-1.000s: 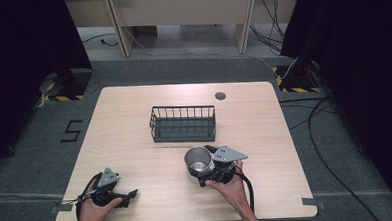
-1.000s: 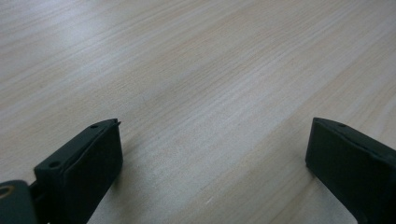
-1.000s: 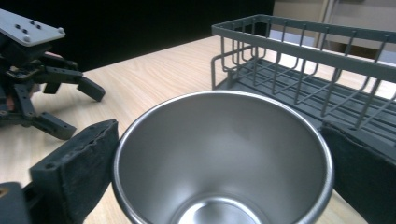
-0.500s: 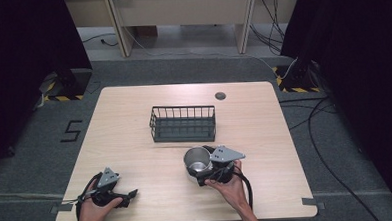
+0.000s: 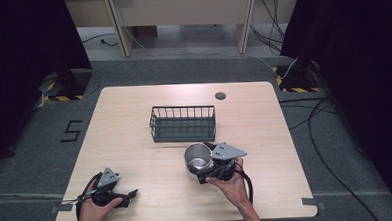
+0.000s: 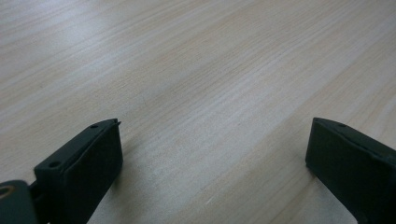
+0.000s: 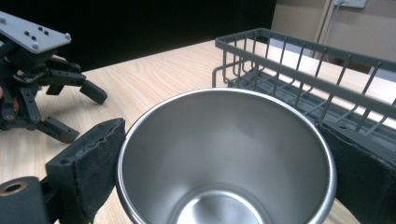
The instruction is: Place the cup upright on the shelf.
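Wood-topped table [image 5: 134,123] seen from the high view, standing on grey carpet with a dark wire basket [image 5: 183,123] near its middle. Just in front of the basket, towards the person, a shiny metal cup [image 5: 198,158] stands upright with its mouth open to the camera. The right gripper [image 5: 202,166] is at the cup, held by the person's right hand [image 5: 226,181], and its grey three-cornered plate sits just to the right of the cup's rim. Near the front left corner the left gripper [image 5: 130,195] rests low over bare wood in the person's left hand [image 5: 94,207], well apart from the cup and the basket. A small dark round cap [image 5: 220,95] is set in the table top behind the basket, to the right

Left gripper view: the two black jaws stand wide apart with nothing between them, only the pale wood grain of the table [image 6: 201,79] beneath

Right gripper view: the cup [image 7: 224,154] sits between the two black jaws, one pad on each side of its outer wall just below the rim, so the gripper has closed onto it. The cup's inside is bare metal down to its bottom. The basket [image 7: 303,79] lies just behind the cup to the right, its rails and wire bars plain to see. Farther off at the left edge the left gripper [image 7: 81,112] appears over the table with its jaws spread
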A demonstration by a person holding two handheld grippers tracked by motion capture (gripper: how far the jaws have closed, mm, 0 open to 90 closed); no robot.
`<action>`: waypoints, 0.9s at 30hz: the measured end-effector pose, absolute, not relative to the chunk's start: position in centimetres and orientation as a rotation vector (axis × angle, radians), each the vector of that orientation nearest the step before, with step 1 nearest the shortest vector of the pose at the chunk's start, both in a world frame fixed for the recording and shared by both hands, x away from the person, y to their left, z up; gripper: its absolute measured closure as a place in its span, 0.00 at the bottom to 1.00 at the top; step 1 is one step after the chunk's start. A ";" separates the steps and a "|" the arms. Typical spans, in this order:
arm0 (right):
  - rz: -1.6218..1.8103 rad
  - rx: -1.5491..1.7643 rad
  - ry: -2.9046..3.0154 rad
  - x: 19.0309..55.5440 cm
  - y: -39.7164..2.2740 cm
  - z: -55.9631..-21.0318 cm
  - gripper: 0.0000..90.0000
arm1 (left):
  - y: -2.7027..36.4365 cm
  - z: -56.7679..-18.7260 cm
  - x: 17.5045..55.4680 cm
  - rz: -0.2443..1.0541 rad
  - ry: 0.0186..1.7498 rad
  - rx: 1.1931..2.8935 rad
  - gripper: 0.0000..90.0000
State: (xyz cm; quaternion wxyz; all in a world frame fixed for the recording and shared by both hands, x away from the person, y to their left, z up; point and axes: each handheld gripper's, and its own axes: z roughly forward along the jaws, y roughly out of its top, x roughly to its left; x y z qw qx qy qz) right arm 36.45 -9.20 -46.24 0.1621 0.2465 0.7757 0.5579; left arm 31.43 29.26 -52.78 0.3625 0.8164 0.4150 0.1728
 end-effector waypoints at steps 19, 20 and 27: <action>1.621 0.663 2.246 39.7 -8.7 -39.1 0.07 | 29.3 -52.8 31.4 0.445 1.068 2.102 0.03; 1.621 0.663 2.246 39.7 -8.7 -39.1 0.07 | 29.3 -52.8 31.4 0.445 1.068 2.102 0.03; 1.620 0.652 2.273 41.3 -8.2 -37.1 0.07 | 29.3 -52.8 31.4 0.445 1.068 2.101 0.03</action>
